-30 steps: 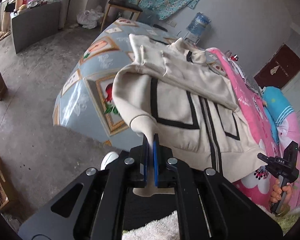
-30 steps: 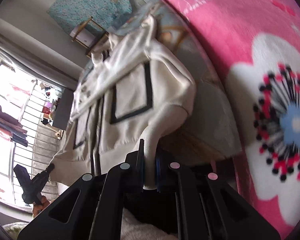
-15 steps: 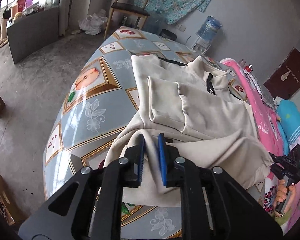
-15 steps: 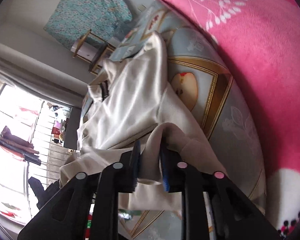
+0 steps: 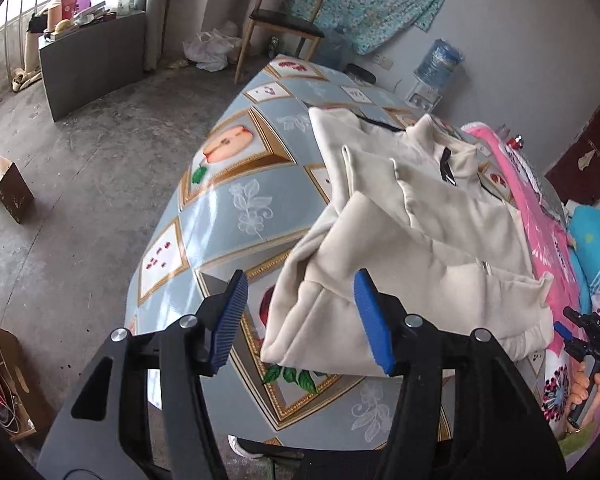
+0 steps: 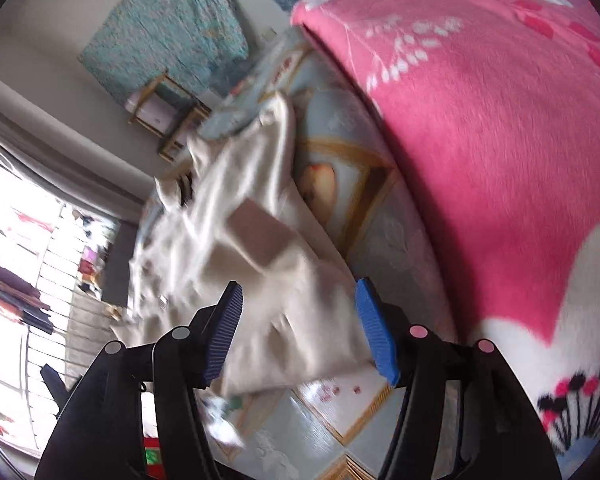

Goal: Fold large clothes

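Jacket (image 5: 412,240), one, folded on table (image 5: 228,216), two claws, left claw (image 5: 306,312) and right claw (image 6: 298,330), both released.

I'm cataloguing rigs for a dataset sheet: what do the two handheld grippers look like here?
Both match: the left gripper and right gripper have matte black angular frames with cut-out slots, round silver bolt heads, and two jaws faced with ribbed blue pads. The left view also shows the right gripper's black handle, with small white lettering too small to read. No cables or sleeves show.
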A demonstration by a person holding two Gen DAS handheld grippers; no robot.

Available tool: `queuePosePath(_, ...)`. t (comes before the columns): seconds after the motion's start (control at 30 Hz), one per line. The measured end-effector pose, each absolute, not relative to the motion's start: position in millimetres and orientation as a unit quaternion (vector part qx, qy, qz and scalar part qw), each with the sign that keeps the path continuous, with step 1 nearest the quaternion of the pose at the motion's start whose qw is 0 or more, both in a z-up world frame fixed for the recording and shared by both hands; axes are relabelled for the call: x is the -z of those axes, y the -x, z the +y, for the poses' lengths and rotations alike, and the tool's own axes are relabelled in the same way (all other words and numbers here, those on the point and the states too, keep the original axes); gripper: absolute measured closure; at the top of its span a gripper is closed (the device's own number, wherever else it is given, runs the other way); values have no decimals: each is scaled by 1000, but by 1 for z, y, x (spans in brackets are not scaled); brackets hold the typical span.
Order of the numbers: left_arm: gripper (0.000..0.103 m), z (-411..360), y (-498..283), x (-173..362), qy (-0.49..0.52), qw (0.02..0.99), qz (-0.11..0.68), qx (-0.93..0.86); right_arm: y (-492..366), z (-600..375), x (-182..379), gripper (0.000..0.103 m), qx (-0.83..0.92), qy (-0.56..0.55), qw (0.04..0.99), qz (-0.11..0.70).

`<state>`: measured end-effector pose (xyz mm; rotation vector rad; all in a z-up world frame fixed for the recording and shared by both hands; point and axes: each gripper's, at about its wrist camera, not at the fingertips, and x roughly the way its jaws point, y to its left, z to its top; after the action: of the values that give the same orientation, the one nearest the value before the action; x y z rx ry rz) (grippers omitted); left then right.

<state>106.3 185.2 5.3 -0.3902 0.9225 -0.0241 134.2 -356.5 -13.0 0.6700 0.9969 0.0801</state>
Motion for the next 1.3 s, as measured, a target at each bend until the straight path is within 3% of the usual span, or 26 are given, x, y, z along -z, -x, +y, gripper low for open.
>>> queuePosePath(0.27,50,145,-120,17,77,875,477,-35,-123,-320,-2,45,2,-182,858,479)
queuePosePath(0.47,50,142,-106,-7,96,897,431,-20,-129,-261,-31,45,-66,-118,879,456)
queuePosePath(0.7,50,104,-131,7,34,890,454,4,-166,-153,-13,45,-189,-69,844,497)
queuePosePath(0.97,49,102,-128,27,2,890,456,-15,-179,-95,13,45,-177,2,829,530)
queuePosePath(1.03,49,104,-128,27,8,890,455,-15,-183,-87,25,51,-159,24,830,534)
queuePosePath(1.07,49,105,-128,27,11,890,455,-15,-183,-87,29,65,-141,37,832,536)
queuePosePath(1.13,49,107,-128,27,17,891,453,-14,-180,-90,28,77,-134,38,838,527)
queuePosePath(1.17,49,108,-128,27,20,892,451,-14,-179,-92,27,97,-136,33,837,528)
queuePosePath(1.3,49,112,-130,26,36,899,437,-15,-172,-89,21,99,-135,47,846,514)
